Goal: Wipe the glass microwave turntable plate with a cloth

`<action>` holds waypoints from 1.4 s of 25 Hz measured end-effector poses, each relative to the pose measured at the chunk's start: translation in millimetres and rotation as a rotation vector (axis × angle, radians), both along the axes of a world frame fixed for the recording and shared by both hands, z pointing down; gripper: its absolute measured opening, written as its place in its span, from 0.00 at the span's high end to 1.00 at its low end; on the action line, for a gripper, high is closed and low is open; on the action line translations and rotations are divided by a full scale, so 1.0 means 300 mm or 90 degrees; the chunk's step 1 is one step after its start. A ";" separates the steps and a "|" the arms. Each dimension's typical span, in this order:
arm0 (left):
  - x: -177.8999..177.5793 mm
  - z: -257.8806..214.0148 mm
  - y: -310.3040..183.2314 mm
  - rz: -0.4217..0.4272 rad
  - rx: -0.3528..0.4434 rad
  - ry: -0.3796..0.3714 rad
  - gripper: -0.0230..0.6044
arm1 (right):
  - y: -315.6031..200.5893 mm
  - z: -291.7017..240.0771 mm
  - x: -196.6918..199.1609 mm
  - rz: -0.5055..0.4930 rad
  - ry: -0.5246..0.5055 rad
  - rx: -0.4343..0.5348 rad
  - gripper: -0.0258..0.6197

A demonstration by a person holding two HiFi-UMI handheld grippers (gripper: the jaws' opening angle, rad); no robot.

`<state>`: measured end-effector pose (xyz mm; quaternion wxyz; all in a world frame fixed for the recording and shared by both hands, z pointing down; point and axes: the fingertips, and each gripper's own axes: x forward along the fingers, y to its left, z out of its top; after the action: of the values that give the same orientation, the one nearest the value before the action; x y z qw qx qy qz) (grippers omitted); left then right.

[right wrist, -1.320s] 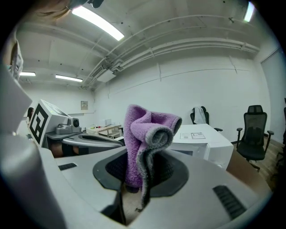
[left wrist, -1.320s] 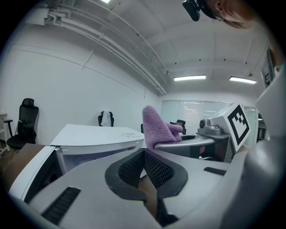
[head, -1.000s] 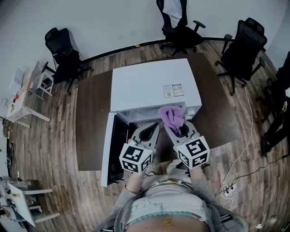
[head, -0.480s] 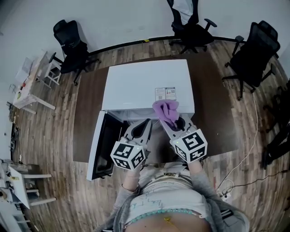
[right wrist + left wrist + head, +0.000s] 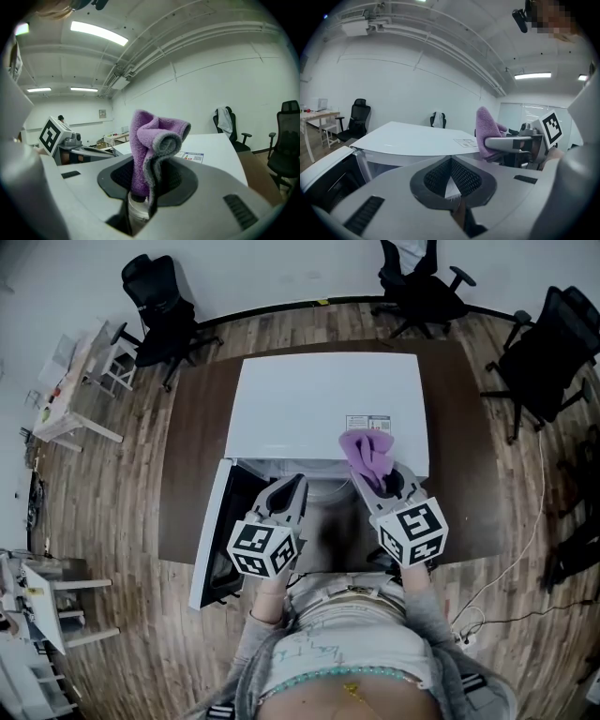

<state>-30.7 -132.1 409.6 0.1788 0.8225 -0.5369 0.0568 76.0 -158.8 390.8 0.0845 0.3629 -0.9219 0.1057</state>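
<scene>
A white microwave (image 5: 323, 404) stands on a dark table, its door (image 5: 214, 531) swung open to the left. The glass turntable plate is not visible; the cavity is hidden behind the grippers. My right gripper (image 5: 377, 480) is shut on a folded purple cloth (image 5: 367, 454), which sticks up over the microwave's front right edge. The right gripper view shows the cloth (image 5: 151, 145) pinched between the jaws of that gripper (image 5: 147, 187). My left gripper (image 5: 292, 487) is shut and empty at the cavity's front; nothing lies between the closed tips of the left gripper (image 5: 451, 161).
The brown table (image 5: 192, 465) reaches beyond the microwave on both sides. Black office chairs (image 5: 159, 306) stand behind it on the wooden floor. A small white desk (image 5: 66, 390) is at the far left, and cables (image 5: 506, 596) run along the right.
Both grippers have shifted slightly toward the microwave, the cloth now nearer the label on its top. The jaws stay as they were and the door stays open.
</scene>
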 end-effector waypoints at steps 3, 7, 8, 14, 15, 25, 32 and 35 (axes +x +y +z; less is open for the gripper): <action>-0.025 0.029 -0.031 0.028 -0.021 0.015 0.95 | -0.025 -0.004 -0.024 0.023 -0.003 0.000 0.79; -0.036 0.058 -0.038 0.069 -0.035 0.017 0.95 | -0.026 0.004 -0.062 0.043 0.009 -0.002 0.79; -0.039 0.060 -0.040 0.078 -0.035 0.017 0.95 | -0.024 0.006 -0.076 0.044 0.012 -0.002 0.79; -0.072 0.091 -0.044 0.099 -0.045 0.017 0.95 | -0.024 0.031 -0.129 0.045 0.028 -0.013 0.79; -0.082 0.095 -0.043 0.098 -0.046 0.017 0.95 | -0.026 0.034 -0.133 0.047 0.031 -0.013 0.79; -0.157 0.185 -0.027 0.061 -0.071 0.052 0.95 | -0.027 0.050 -0.134 0.071 0.050 -0.017 0.79; -0.168 0.277 -0.027 0.047 -0.104 0.064 0.95 | -0.022 0.061 -0.135 0.080 0.060 -0.022 0.79; -0.171 0.323 -0.035 0.045 -0.125 0.061 0.95 | -0.026 0.066 -0.135 0.080 0.063 -0.022 0.79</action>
<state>-81.9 -142.5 506.6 0.2817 0.8211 -0.4906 0.0758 35.5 -166.7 410.6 0.1298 0.4230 -0.8902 0.1088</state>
